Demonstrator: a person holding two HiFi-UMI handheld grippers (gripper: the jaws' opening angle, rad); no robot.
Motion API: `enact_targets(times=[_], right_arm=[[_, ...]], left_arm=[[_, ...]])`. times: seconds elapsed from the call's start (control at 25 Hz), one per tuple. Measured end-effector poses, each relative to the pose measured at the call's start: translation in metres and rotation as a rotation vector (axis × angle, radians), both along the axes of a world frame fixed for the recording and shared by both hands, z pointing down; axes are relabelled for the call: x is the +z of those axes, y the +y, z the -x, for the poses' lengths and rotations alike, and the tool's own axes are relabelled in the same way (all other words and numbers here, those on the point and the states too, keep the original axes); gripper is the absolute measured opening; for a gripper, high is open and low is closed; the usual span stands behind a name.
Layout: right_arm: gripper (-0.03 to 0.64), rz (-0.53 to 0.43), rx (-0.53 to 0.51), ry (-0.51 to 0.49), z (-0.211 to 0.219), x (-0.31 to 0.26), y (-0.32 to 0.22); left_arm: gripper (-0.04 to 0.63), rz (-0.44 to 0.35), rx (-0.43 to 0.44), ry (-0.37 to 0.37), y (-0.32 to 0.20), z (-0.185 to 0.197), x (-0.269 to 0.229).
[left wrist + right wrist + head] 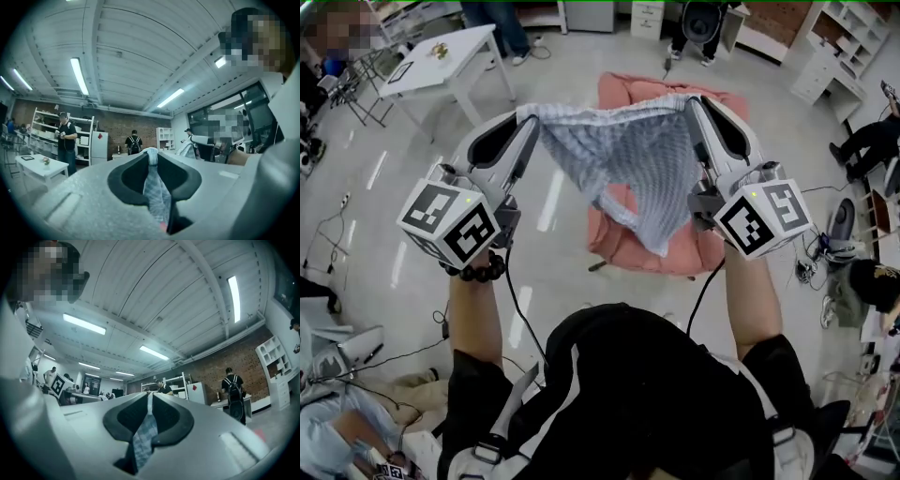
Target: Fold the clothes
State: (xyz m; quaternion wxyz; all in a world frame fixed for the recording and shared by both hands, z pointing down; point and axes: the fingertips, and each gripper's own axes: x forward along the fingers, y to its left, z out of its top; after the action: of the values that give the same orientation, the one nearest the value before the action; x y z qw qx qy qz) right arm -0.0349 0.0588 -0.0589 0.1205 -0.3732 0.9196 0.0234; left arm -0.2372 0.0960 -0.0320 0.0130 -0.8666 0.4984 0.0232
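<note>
Garment [619, 159]: grey check, hanging above pink pad [623, 89], possibly a table | left gripper [528, 115]: pinching one top corner | right gripper [692, 101]: pinching the other | step: spreading out | next: lay flat on pad, then fold

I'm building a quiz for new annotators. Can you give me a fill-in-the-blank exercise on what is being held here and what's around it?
The grey garment is stretched between ____ grippers, the left gripper and the right gripper.
Beneath the garment lies a ____ pad.
The white table stands in the head view's upper ____ corner.
Missing words: two; pink; left.
</note>
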Motion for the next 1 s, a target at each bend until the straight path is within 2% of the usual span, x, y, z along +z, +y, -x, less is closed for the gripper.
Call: enact_targets(times=[0.28, 0.64, 0.88, 1.0], right_arm=[[0.035, 0.039, -0.174, -0.004, 0.121, 0.010, -0.003], [0.035, 0.082, -0.456, 0.023, 0.289, 0.028, 0.034], [0.035, 0.094, -0.667, 0.042, 0.374, 0.038, 0.074], [0.035, 0.103, -0.778, 0.045, 0.406, 0.040, 0.101]], left_arm=[[0.067, 0.038, -0.160, 0.000, 0.035, 0.105, 0.019], [0.067, 0.125, -0.468, -0.010, 0.118, 0.240, 0.054], [0.067, 0.122, -0.689, 0.037, 0.189, 0.302, 0.060], [0.067, 0.121, -0.809, 0.031, 0.229, 0.322, 0.058]])
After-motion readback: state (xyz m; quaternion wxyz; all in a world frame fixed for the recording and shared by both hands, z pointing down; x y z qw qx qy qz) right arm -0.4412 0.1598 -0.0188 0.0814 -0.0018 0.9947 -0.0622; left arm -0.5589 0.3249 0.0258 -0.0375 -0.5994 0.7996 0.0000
